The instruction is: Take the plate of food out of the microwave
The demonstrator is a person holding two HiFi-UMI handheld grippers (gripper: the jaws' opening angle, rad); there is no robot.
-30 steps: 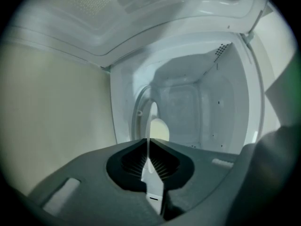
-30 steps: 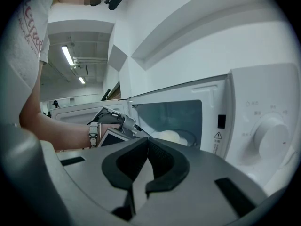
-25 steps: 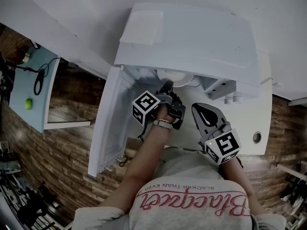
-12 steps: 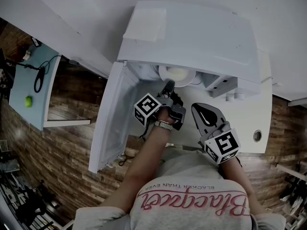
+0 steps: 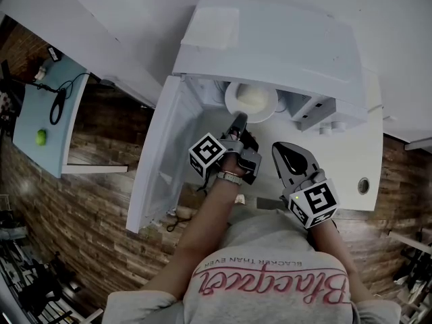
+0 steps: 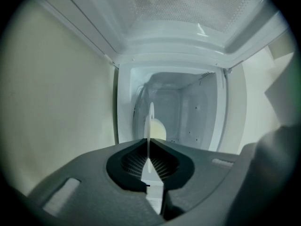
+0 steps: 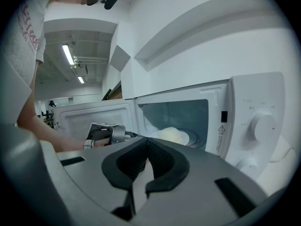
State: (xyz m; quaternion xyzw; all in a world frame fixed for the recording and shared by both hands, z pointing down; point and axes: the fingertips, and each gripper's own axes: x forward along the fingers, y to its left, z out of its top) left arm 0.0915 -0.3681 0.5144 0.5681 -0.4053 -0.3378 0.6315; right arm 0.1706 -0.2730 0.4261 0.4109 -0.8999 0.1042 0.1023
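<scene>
White counter [image 5: 368, 150] carries the microwave [image 5: 270, 39], its door [image 5: 158, 160] open. The plate of food [image 5: 251, 100] sits at its mouth, seemingly half out, rim pinched in the left gripper [image 5: 237, 123]. The right gripper [image 7: 147, 140] hangs just beside, jaws together, empty.

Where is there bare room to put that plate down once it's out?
The white counter at the microwave's right front, toward the round hole, is bare. The microwave's top, right of the pale square pad, is bare too. Crowded: in front of the opening, between the open door and the right gripper, where the left gripper grips the plate.
</scene>
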